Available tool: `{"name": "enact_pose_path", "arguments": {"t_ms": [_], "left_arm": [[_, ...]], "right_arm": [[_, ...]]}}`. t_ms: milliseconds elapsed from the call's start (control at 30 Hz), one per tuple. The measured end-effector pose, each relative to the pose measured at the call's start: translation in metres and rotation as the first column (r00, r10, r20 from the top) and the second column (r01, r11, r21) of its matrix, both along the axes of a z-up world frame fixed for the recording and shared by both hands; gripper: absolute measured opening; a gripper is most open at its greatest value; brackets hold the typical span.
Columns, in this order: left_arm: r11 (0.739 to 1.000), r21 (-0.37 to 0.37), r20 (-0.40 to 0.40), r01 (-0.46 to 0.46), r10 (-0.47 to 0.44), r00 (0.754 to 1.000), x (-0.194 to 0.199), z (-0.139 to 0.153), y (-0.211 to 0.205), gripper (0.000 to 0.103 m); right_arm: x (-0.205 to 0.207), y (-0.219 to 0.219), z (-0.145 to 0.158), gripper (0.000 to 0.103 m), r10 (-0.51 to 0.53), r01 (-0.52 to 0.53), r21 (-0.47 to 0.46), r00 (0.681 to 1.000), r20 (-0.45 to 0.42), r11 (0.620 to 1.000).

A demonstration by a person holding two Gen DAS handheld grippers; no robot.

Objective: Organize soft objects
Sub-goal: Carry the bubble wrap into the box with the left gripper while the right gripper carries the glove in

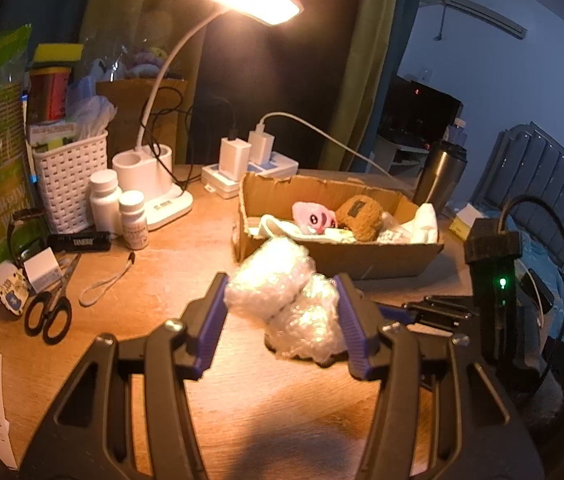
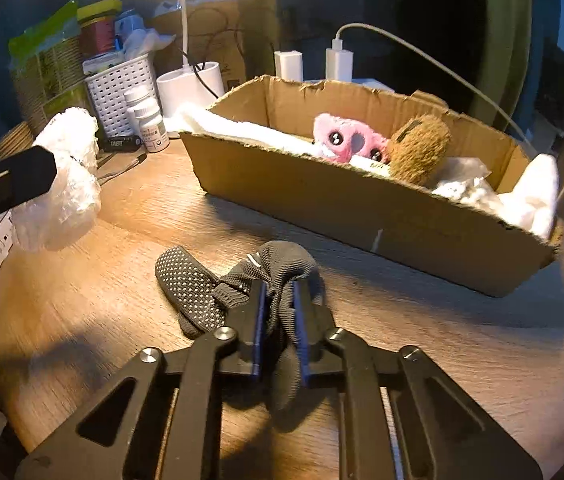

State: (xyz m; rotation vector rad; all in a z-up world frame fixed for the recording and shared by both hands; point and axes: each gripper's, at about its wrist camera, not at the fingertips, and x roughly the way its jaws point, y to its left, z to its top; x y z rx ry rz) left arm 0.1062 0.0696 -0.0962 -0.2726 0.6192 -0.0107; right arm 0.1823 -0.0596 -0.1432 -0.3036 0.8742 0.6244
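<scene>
My left gripper (image 1: 282,300) is shut on a wad of clear bubble wrap (image 1: 285,304) and holds it above the wooden desk (image 1: 142,320), in front of the cardboard box (image 1: 341,256). The wad also shows in the right wrist view (image 2: 62,184), with a left finger (image 2: 6,184) across it. My right gripper (image 2: 280,300) is shut on a black grip-dot sock (image 2: 202,284) low over the desk (image 2: 82,300), before the box (image 2: 361,208). The box holds a pink plush (image 2: 345,140), a brown plush (image 2: 417,148) and white soft pieces (image 2: 529,196).
At the back left stand a white lattice basket (image 1: 70,184), two white pill bottles (image 1: 122,208), a lit desk lamp (image 1: 162,184) and chargers (image 1: 250,160). Scissors (image 1: 50,308), a black flashlight (image 1: 78,242) and a lanyard (image 1: 106,280) lie left. A steel tumbler (image 1: 437,176) stands behind the box.
</scene>
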Motion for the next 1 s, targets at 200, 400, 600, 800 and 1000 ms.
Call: {"name": "enact_pose_path", "arguments": {"t_ms": [200, 400, 600, 800, 1000], "left_arm": [[1.000, 0.013, 0.024, -0.007, 0.007, 1.000, -0.005, 0.011, 0.000, 0.054], [1.000, 0.023, 0.046, -0.007, 0.006, 0.999, -0.006, 0.022, -0.002, 0.054], [1.000, 0.028, 0.062, -0.005, 0.003, 0.998, -0.004, 0.032, -0.003, 0.054], [0.999, 0.040, 0.086, -0.004, 0.000, 0.996, 0.001, 0.043, -0.002, 0.054], [0.999, 0.048, 0.113, -0.006, 0.000, 0.994, 0.007, 0.053, -0.001, 0.054]], "right_arm": [[-0.009, -0.003, 0.017, 0.013, 0.010, -0.011, 0.026, 1.000, 0.028, 1.000], [-0.017, -0.008, 0.049, 0.013, 0.017, -0.022, 0.060, 0.996, 0.088, 0.998], [-0.019, -0.012, 0.074, 0.013, 0.009, -0.021, 0.089, 0.992, 0.127, 0.996], [-0.019, -0.014, 0.101, 0.013, -0.002, -0.021, 0.124, 0.984, 0.177, 0.992], [-0.015, -0.015, 0.124, 0.013, -0.011, -0.023, 0.149, 0.975, 0.222, 0.989]]}}
